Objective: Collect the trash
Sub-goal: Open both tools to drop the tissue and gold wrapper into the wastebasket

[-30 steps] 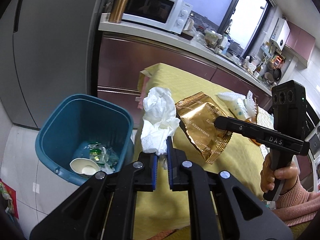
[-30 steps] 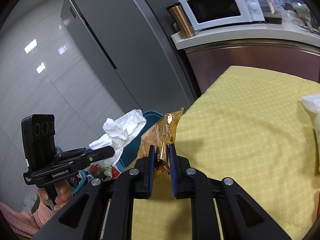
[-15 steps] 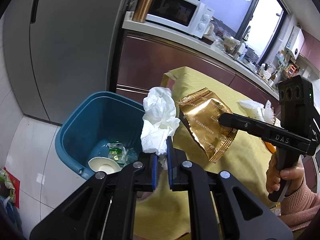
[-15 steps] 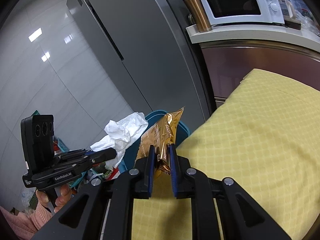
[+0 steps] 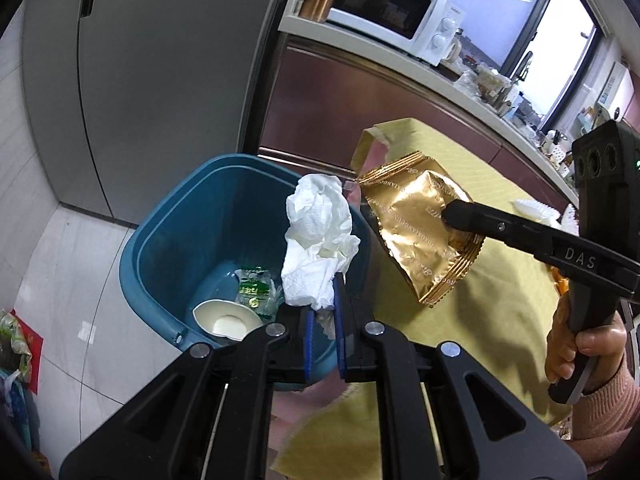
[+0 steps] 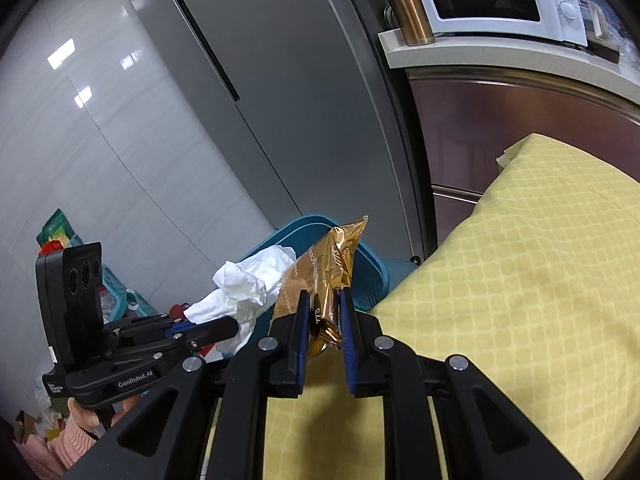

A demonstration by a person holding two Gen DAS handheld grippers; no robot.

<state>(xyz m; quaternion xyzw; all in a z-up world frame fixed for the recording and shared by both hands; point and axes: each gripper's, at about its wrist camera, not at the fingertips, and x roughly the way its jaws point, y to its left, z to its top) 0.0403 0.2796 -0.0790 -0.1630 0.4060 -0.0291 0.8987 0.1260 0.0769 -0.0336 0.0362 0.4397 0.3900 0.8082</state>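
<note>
Left gripper (image 5: 322, 312) clenched on a crumpled white tissue (image 5: 318, 240), blue pads pinching its lower end; the wad stands up above the fingertips. Right gripper (image 6: 324, 320) clamped on a gold foil snack bag (image 6: 324, 276) at one crimped corner, the bag sticking up and tilted left from the pads.

Room: in the left wrist view the tissue hangs over the right rim of the blue bin (image 5: 160, 216), partly above the opening. The gold bag sits just right of the tissue, close but apart, over the near edge of the yellow tablecloth (image 5: 500, 184), beside the bin rather than above it. Bin's right wall runs along the table edge, touching or nearly, can't tell. Grey fridge (image 5: 140, 60) rises behind the bin, brown cabinet front (image 5: 360, 100) behind the table corner. Tiled floor (image 5: 60, 280) is open to the left of the bin.

Bin contents: a white paper bowl (image 5: 226, 320) lying on its side at the bottom, a crumpled green-and-white wrapper (image 5: 252, 284) just behind it, touching.

Further out: white microwave (image 5: 392, 20) and a copper tumbler (image 6: 404, 4) on the counter above the cabinet. More white paper (image 5: 536, 208) lies on the far tablecloth behind the right tool. Right hand (image 5: 580, 344) in a pink sleeve grips the tool handle
</note>
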